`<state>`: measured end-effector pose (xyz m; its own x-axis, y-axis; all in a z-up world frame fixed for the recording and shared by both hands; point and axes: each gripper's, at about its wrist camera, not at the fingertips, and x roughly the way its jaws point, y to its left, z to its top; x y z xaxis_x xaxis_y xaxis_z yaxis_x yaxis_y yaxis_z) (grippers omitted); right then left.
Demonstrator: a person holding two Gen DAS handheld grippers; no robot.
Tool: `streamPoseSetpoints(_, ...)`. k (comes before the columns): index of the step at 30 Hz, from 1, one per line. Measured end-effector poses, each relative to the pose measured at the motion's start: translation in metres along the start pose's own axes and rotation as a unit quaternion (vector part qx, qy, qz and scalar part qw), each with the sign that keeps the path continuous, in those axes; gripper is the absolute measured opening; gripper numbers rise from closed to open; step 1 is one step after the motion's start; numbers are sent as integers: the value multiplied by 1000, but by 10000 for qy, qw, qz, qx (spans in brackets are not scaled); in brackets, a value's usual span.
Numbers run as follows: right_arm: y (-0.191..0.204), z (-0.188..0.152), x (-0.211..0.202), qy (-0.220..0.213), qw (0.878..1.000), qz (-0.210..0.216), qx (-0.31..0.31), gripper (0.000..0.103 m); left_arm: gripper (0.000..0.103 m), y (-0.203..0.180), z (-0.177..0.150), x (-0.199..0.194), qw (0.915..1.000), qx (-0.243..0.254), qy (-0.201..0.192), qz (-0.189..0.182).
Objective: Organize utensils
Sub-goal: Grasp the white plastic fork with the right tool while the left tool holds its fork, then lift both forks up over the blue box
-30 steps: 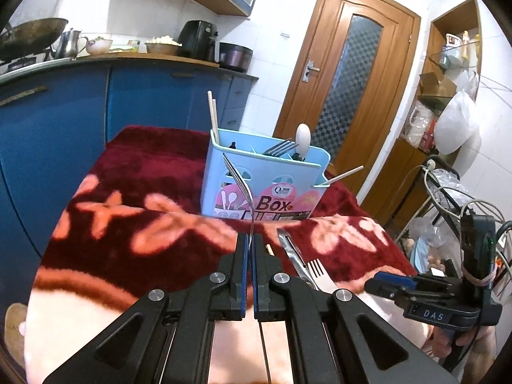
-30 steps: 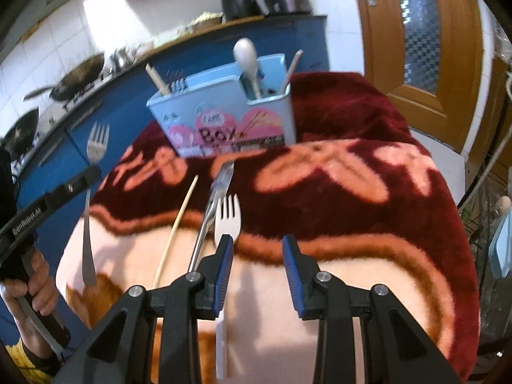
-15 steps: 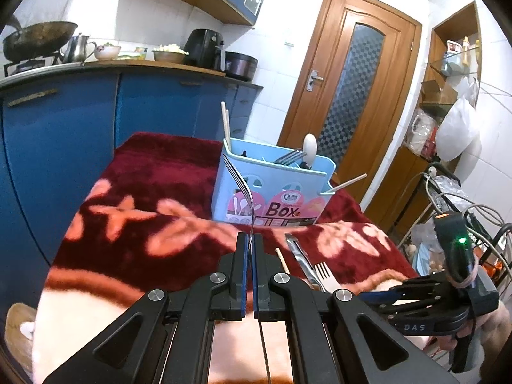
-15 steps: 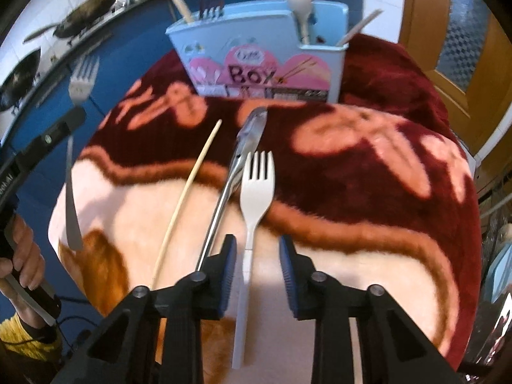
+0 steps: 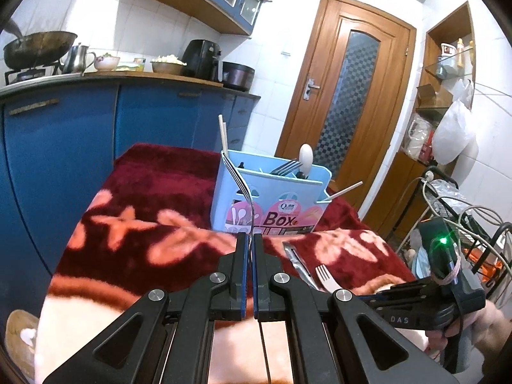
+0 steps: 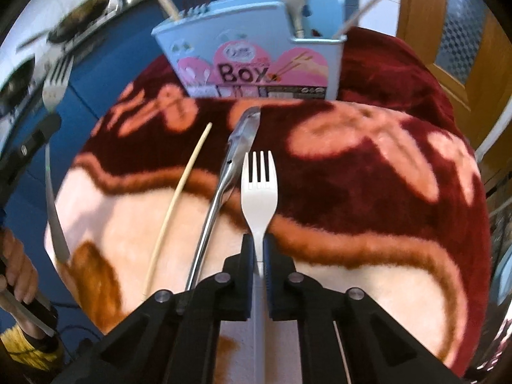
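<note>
Now the right gripper (image 6: 259, 249) has its jaws pressed onto the neck of a white plastic fork (image 6: 258, 188), having just closed in around it; the fork lies flat on the blanket (image 6: 368, 172), tines pointing far toward the utensil box (image 6: 252, 51). Just left of the fork, touching or nearly touching it, lies a pair of metal tongs (image 6: 224, 185), its tip reaching toward the box. Further left, apart from the tongs, a single wooden chopstick (image 6: 179, 198) lies at a slant on the pale part of the blanket.

Meanwhile the left gripper (image 5: 249, 246) is clenched on the handle of a metal fork (image 5: 238, 179), held upright off the blanket with its tines curving up in front of the box's left end. From the right wrist view the same metal fork shows at the far left, its handle hanging below the black finger, and a hand (image 6: 16, 272) grips the device beneath it.

At the far side of the blanket the light blue box stands upright, marked "Box" on a pink label. It holds chopsticks at its left end, fork tines in the middle, a white spoon (image 5: 305, 156) toward the right, and one chopstick leaning out over the right edge. Behind it run blue kitchen cabinets (image 5: 64, 134), with a wooden door (image 5: 348, 89) to the right.
</note>
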<state>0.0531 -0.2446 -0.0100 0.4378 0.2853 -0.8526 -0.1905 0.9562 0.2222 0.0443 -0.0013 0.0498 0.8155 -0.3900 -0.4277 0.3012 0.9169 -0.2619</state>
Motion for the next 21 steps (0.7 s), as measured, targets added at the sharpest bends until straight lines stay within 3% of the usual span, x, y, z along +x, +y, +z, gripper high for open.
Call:
streamPoseSetpoints(5,-9,-11,-22,-664,9970,257,290,7,2,-2,1,-2,10000,26,-57,-27)
streamPoseSetpoints(12,-6,-28,-54,-1713,9834,433,405,7,2,-5,5,-3,9999,34,-129,-21)
streamPoseSetpoints(21,-4,-27,-72,-2511,9660,520,343,7,2,-8,9,-1,9997,-21,-232,-41)
